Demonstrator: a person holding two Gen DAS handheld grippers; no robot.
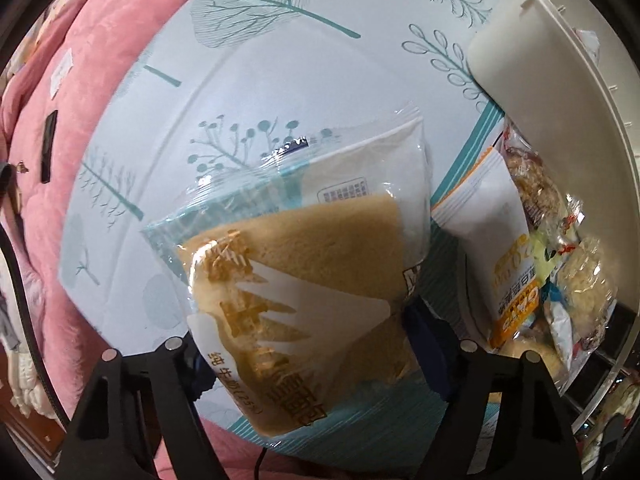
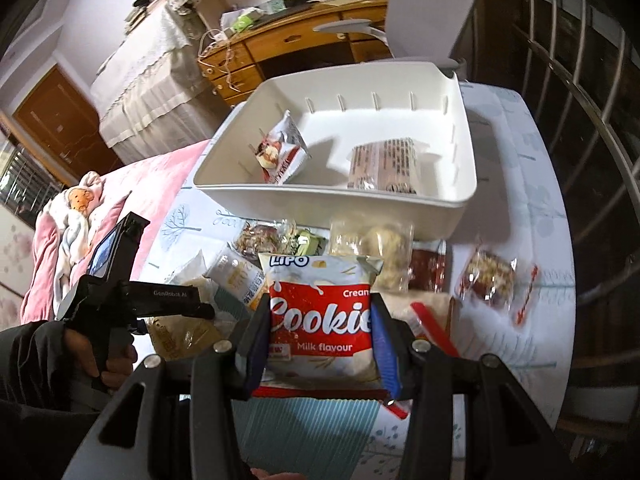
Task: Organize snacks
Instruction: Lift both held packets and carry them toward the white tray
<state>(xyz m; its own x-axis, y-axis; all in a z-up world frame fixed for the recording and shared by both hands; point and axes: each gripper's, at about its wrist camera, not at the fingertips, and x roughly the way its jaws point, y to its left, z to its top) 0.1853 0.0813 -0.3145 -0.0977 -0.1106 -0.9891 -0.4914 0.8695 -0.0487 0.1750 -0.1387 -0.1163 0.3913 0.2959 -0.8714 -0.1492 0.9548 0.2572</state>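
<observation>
Seen from the left wrist, my left gripper (image 1: 308, 344) points down at the tree-print tablecloth (image 1: 280, 60). Its blue pads press both sides of a clear packet of brown sliced bread (image 1: 296, 272). My right gripper (image 2: 316, 340) is shut on a red and white Lipo cream cookie packet (image 2: 320, 316), held above the table. Beyond it stands a white plastic bin (image 2: 460, 184) with two snack packets inside, one white (image 2: 284, 152) and one brown (image 2: 384, 164). The bin's side (image 1: 560, 80) shows at the right of the left wrist view.
Several loose snack packets lie between the bin and my grippers, among them a white and orange one (image 2: 240, 276) and a nut bar (image 2: 488, 276). A pink blanket (image 1: 100, 60) lies left of the table. A metal railing (image 2: 580, 120) runs along the right. A wooden desk (image 2: 300, 48) stands behind.
</observation>
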